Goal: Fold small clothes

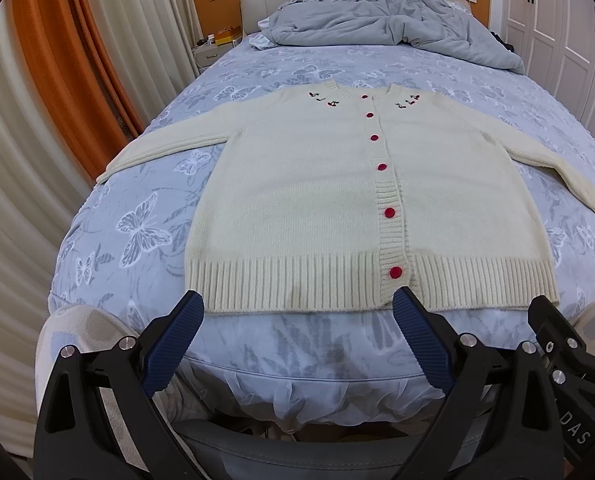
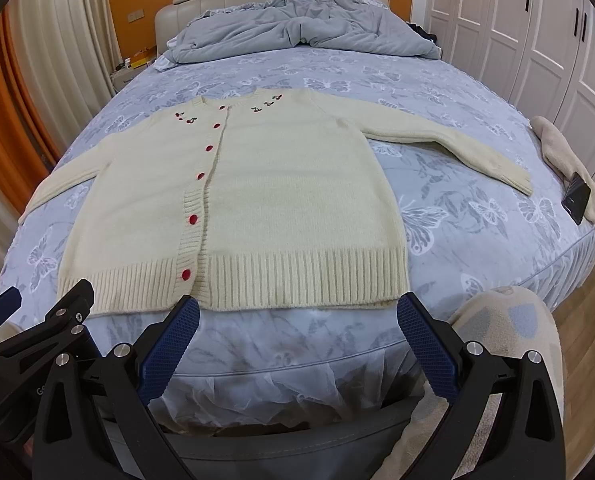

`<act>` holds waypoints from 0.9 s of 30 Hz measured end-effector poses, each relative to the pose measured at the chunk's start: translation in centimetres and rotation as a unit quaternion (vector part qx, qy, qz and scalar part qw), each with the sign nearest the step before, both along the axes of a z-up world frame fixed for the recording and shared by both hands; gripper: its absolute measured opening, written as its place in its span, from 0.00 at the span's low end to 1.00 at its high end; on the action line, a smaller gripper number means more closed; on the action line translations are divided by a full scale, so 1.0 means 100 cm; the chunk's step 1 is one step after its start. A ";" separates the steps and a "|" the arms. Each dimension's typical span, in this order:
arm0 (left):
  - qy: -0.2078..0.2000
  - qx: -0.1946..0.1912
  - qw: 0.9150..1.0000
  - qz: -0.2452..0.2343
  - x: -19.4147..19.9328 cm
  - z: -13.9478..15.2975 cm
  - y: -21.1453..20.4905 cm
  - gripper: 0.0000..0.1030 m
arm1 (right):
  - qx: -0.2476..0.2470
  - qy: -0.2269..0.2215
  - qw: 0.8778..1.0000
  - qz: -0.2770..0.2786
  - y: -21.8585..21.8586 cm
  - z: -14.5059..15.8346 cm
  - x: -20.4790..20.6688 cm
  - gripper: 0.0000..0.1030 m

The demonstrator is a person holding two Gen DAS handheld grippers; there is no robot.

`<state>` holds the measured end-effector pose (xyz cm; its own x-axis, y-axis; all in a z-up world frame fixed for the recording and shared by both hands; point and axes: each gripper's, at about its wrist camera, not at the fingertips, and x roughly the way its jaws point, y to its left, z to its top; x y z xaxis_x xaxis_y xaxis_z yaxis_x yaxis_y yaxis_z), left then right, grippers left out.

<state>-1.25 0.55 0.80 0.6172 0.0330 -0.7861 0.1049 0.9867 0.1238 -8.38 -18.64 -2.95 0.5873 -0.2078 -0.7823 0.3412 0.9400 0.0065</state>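
- Straight ahead of both hand-held grippers, a cream cardigan [image 1: 317, 200] lay flat and buttoned on the bed [image 1: 145, 216], its ribbed hem [image 1: 289, 286] nearest them and its collar farthest, so the long axis ran directly away.
- Both sleeves were spread sideways, the left sleeve [image 1: 169, 140] reaching toward the curtain side and the right sleeve [image 2: 449, 148] toward the wardrobe side.
- Held just short of the hem, the left hand-held gripper [image 1: 299, 310] had its jaws spread wide and gripped nothing.
- Beside it, the right hand-held gripper [image 2: 299, 312] was likewise wide apart and empty, just below the hem.
- Judging by position, each stood about equally near the hem; the left was nearer the left sleeve, the right nearer the right.
- Beyond the right sleeve, a phone [image 2: 576, 203] rested on a beige cloth [image 2: 557, 140]; a rumpled grey duvet [image 1: 385, 16] lay past the collar.
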 end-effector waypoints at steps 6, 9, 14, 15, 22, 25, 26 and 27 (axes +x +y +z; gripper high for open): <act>0.000 0.000 1.000 0.000 0.000 0.000 0.000 0.90 | -0.001 0.000 1.000 0.000 0.000 0.000 -0.001 0.95; 0.000 0.000 1.000 0.000 0.000 0.000 0.001 0.90 | 0.000 0.000 1.000 0.000 0.000 0.000 0.000 0.95; 0.000 0.001 1.000 0.001 -0.001 0.000 0.001 0.90 | 0.000 0.000 1.000 0.000 0.000 0.000 0.000 0.95; -0.001 0.001 1.000 0.001 -0.001 0.000 0.001 0.90 | -0.001 0.000 1.000 0.000 0.000 0.000 0.000 0.95; 0.000 0.002 1.000 0.001 -0.002 0.000 0.002 0.90 | -0.001 0.001 1.000 0.000 0.000 0.000 -0.001 0.95; -0.001 0.004 1.000 0.001 -0.002 0.000 0.003 0.90 | 0.000 0.000 1.000 0.000 0.000 0.000 -0.001 0.95; 0.000 0.004 1.000 0.001 -0.002 0.000 0.004 0.90 | 0.000 0.000 1.000 0.000 0.000 0.000 0.000 0.95; 0.000 0.004 1.000 0.001 -0.003 0.000 0.003 0.90 | 0.000 0.000 1.000 0.000 0.000 0.000 0.000 0.95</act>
